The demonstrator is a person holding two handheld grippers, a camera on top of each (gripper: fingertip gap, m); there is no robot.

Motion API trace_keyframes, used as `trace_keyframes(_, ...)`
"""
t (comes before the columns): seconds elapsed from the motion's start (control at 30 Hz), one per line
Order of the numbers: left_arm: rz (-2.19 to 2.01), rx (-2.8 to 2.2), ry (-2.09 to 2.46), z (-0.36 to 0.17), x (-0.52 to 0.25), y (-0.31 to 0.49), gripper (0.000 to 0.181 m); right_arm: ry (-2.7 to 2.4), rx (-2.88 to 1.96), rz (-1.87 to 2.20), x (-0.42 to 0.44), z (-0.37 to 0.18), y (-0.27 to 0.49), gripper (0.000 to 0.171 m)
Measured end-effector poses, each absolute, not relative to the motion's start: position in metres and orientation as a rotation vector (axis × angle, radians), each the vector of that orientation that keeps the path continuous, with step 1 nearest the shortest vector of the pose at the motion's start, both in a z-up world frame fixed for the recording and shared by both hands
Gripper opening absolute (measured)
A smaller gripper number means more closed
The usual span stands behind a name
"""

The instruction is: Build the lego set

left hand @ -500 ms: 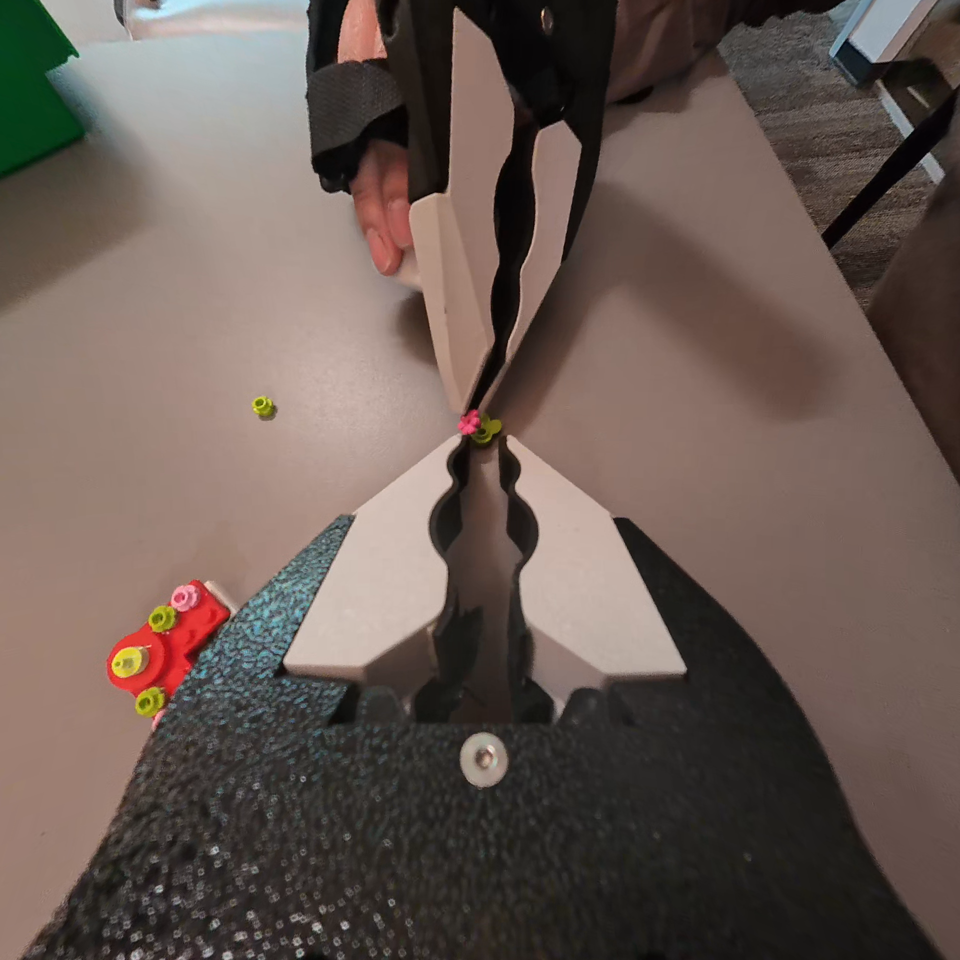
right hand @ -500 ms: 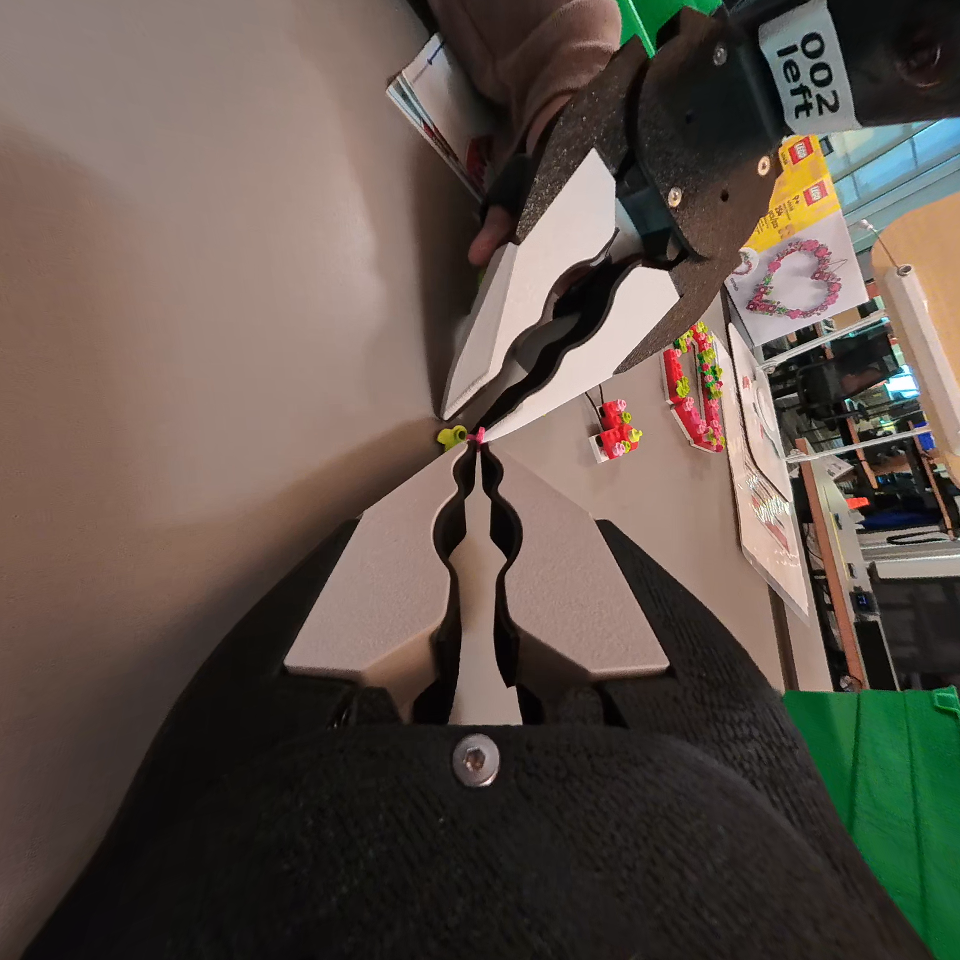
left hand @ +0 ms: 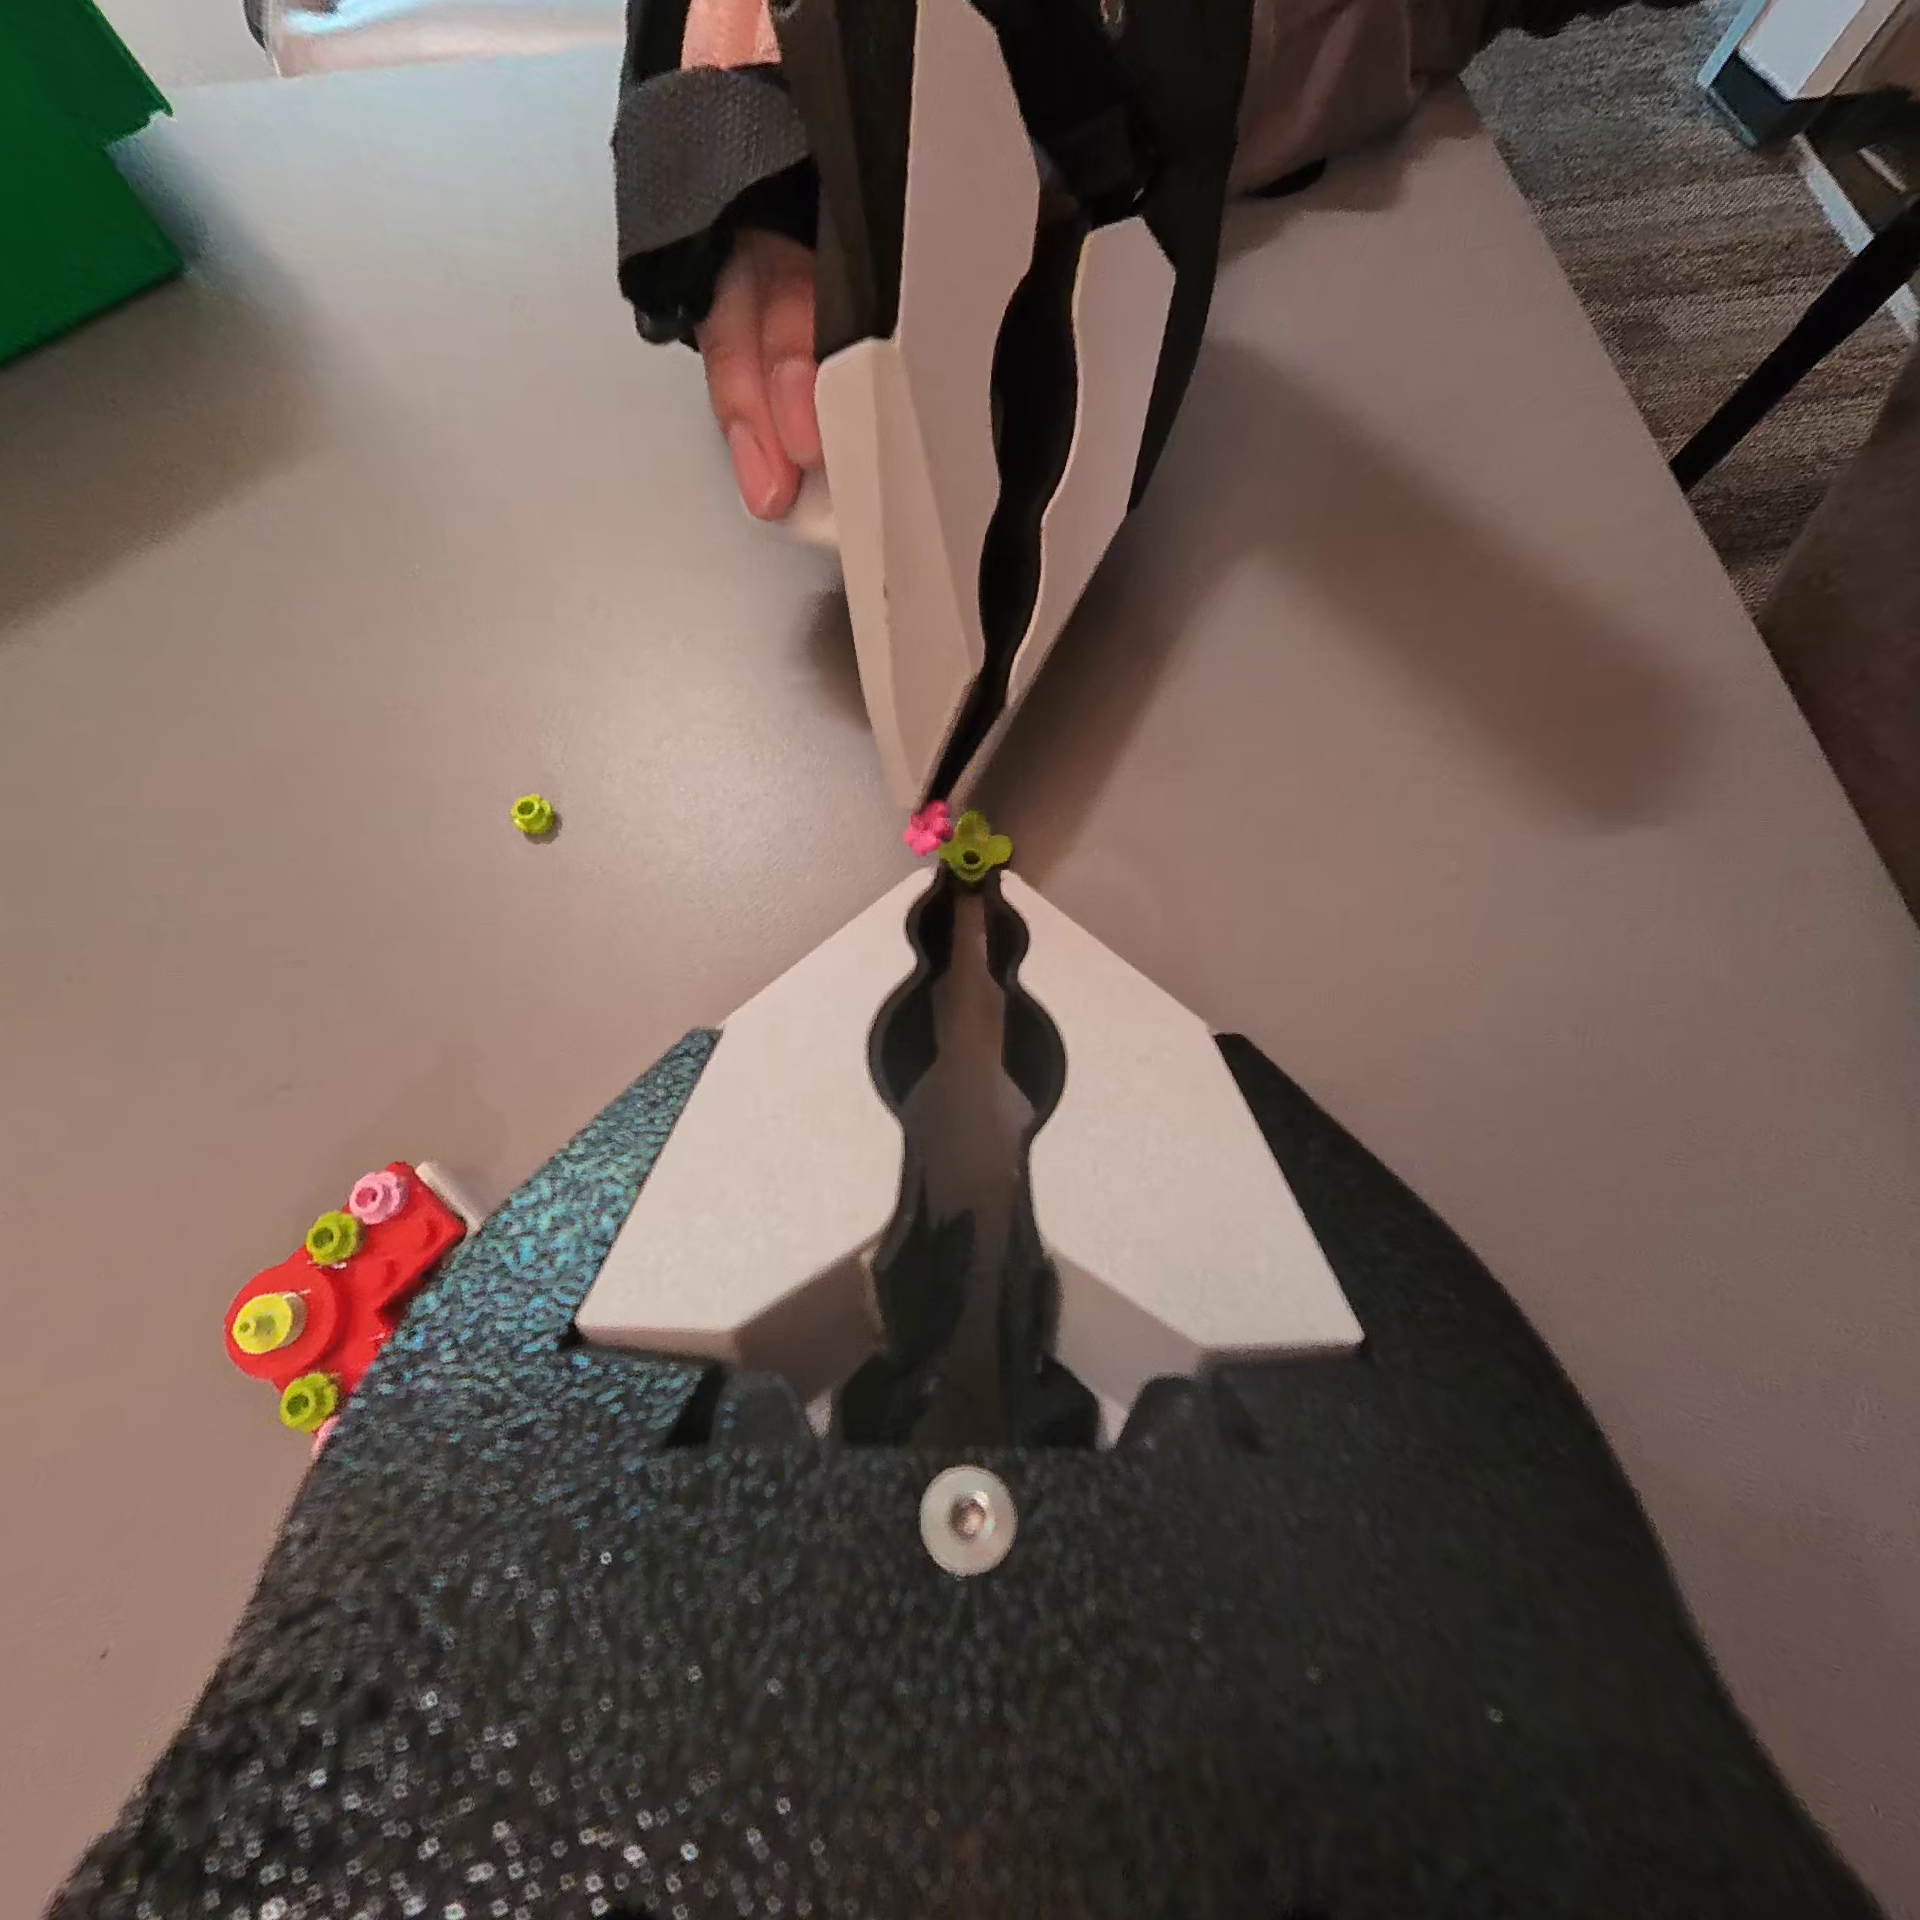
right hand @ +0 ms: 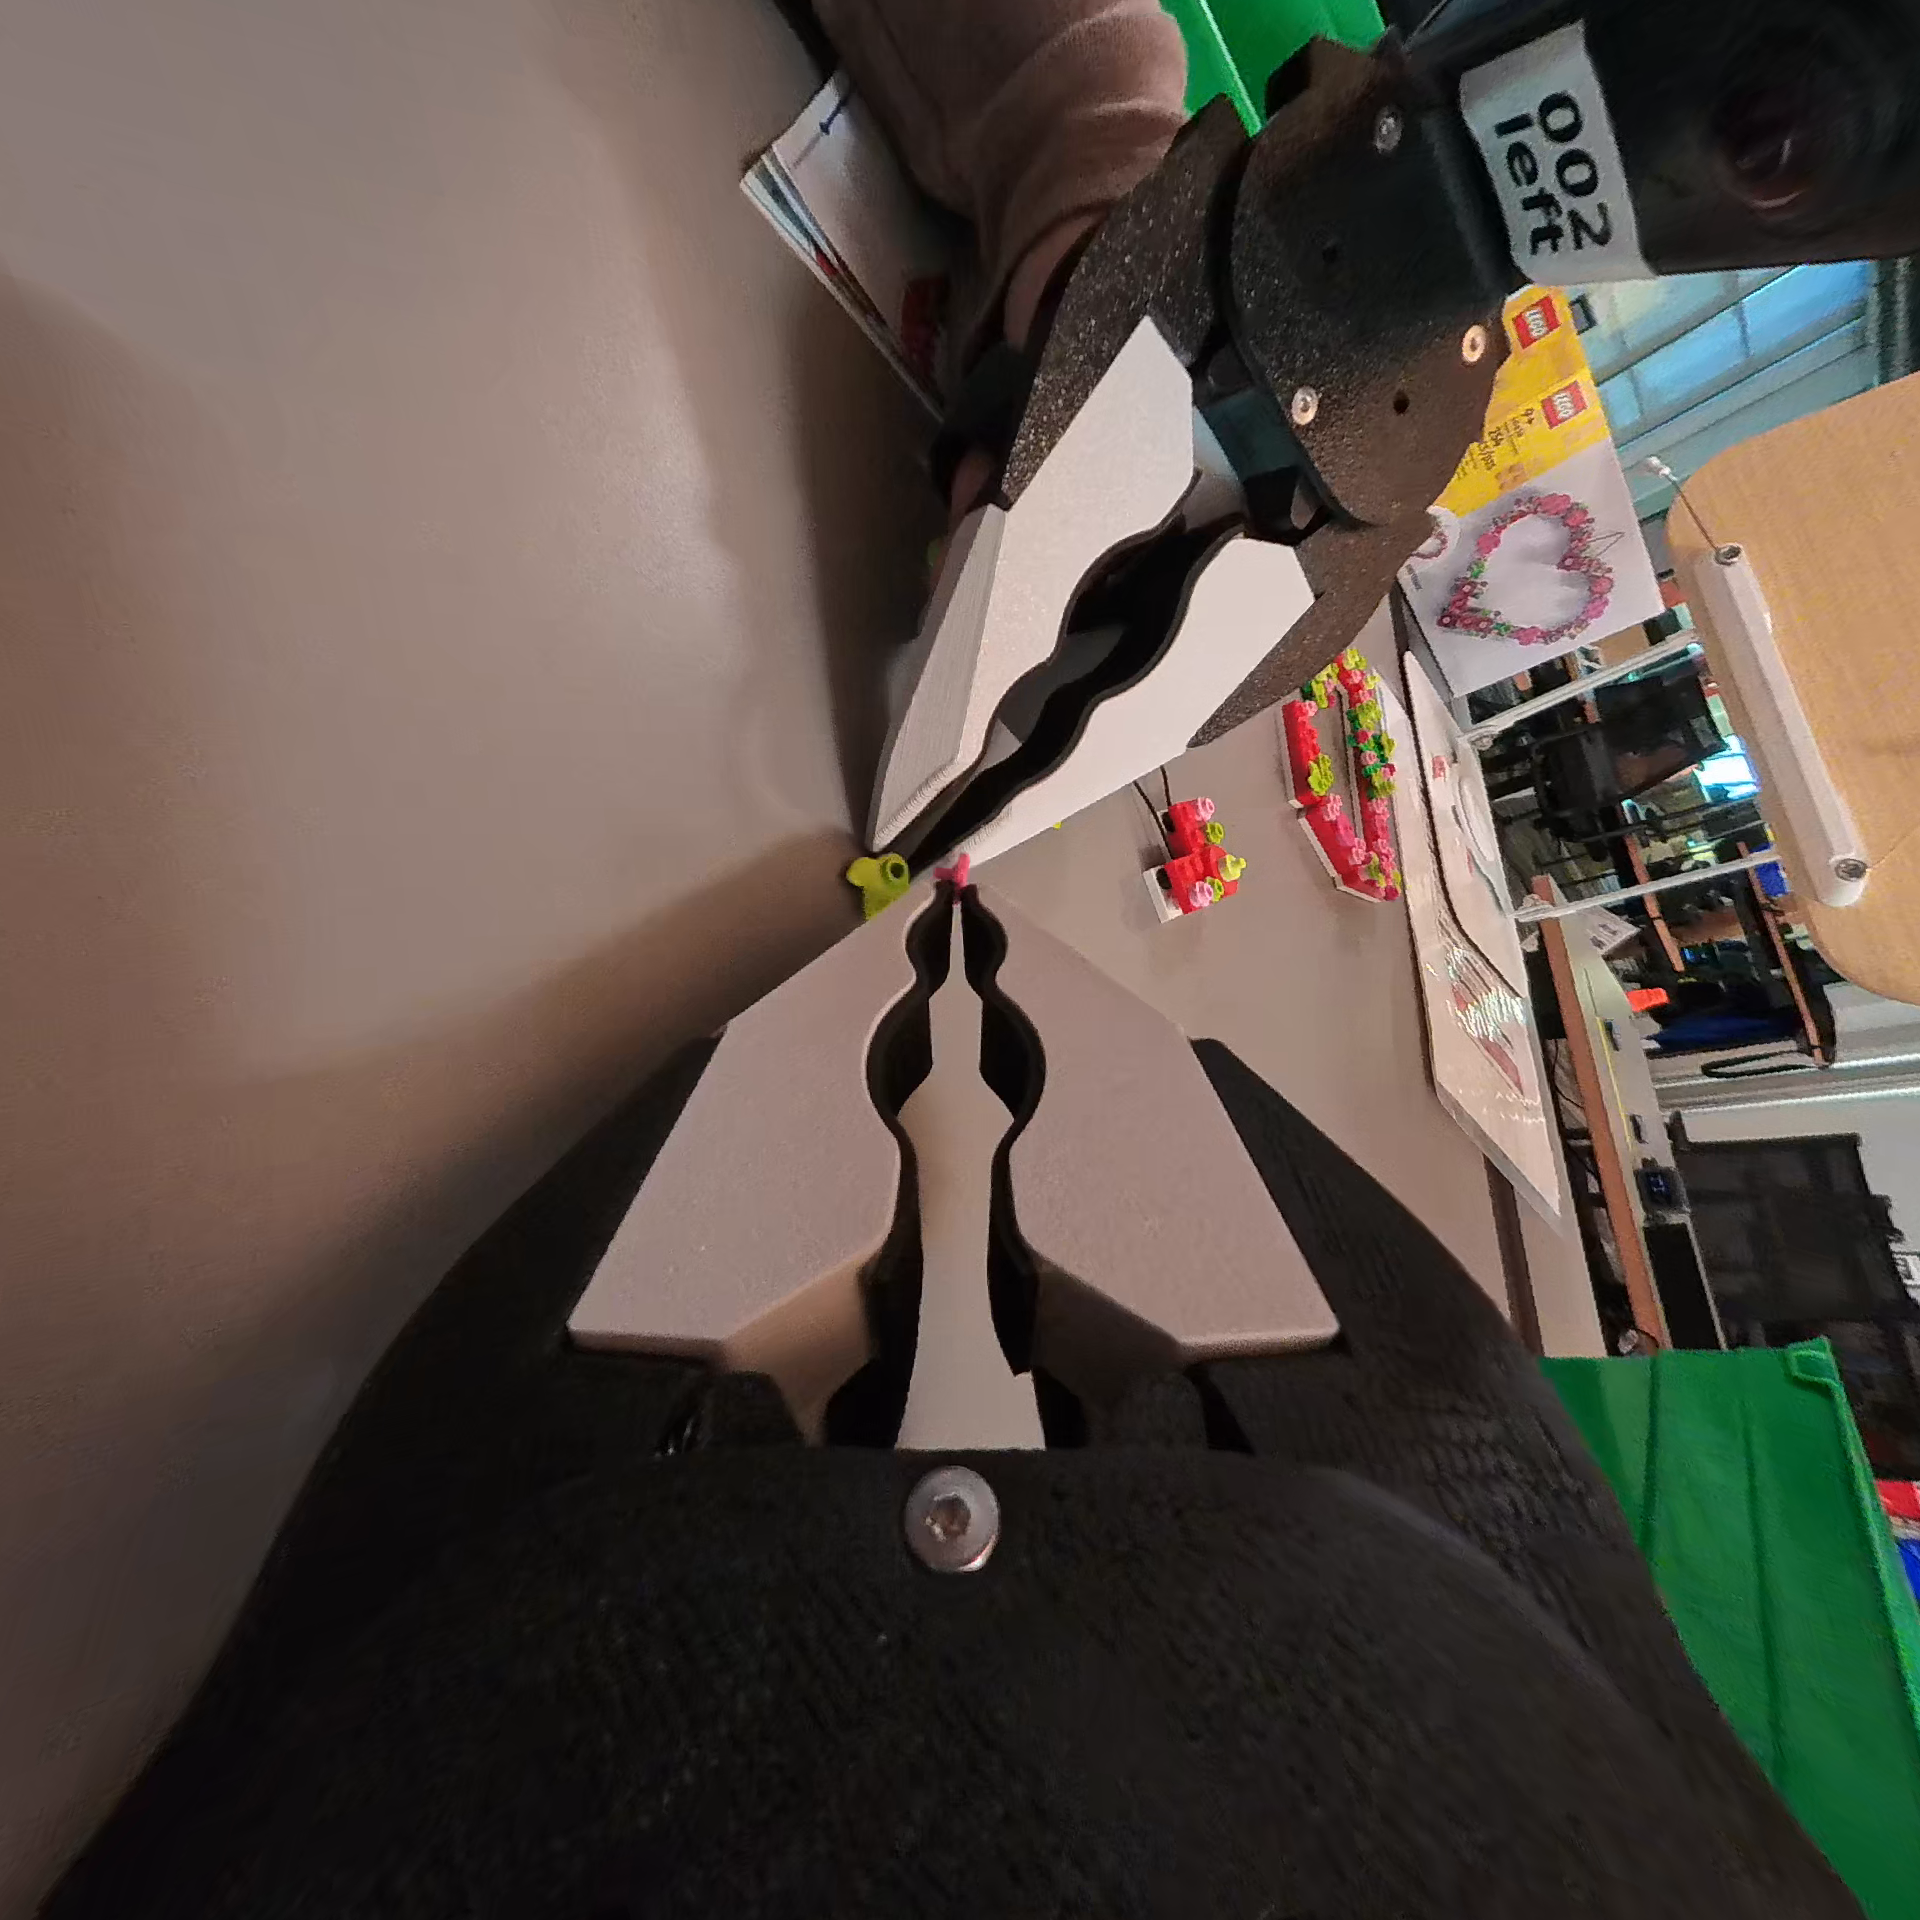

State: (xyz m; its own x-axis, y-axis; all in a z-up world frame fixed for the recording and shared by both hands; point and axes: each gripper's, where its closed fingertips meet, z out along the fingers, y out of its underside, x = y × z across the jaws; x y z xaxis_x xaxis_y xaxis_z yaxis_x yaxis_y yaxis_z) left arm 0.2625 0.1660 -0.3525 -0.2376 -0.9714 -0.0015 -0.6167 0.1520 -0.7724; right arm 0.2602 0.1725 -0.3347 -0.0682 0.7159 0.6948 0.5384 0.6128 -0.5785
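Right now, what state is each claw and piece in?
Left claw: shut on the lime leaf piece.
Right claw: shut on the pink flower piece.
Pink flower piece and lime leaf piece: held tip to tip above the table; whether they are joined cannot be told.
Loose lime stud: lying on the table.
Red sub-assembly: on the table, studs up.

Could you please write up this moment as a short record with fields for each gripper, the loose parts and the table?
left gripper: shut on lime green flower piece
right gripper: shut on pink flower piece
pieces: tip to tip, above the table
spare lime stud: alone on table
red sub-build: beside left gripper, with lime and pink studs
heart build: farther back
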Motion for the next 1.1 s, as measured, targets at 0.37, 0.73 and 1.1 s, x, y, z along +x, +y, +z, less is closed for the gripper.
trace_keyframes(0.37, -0.852, -1.513, 1.928, -0.352, 0.255, 0.174, 0.000, -1.698, -1.088, 0.116, 0.269, -0.332, 0.188, 0.000)
trace_keyframes(0.73, -1.041, -1.479, 1.854, -0.333, 0.273, 0.149, 0.011, -1.409, -1.252, -0.084, 0.288, -0.315, 0.240, 0.000)
trace_keyframes(1.1, -1.086, -1.579, 1.760, -0.329, 0.320, 0.115, 0.030, -1.166, -1.352, -0.261, 0.328, -0.297, 0.278, 0.000)
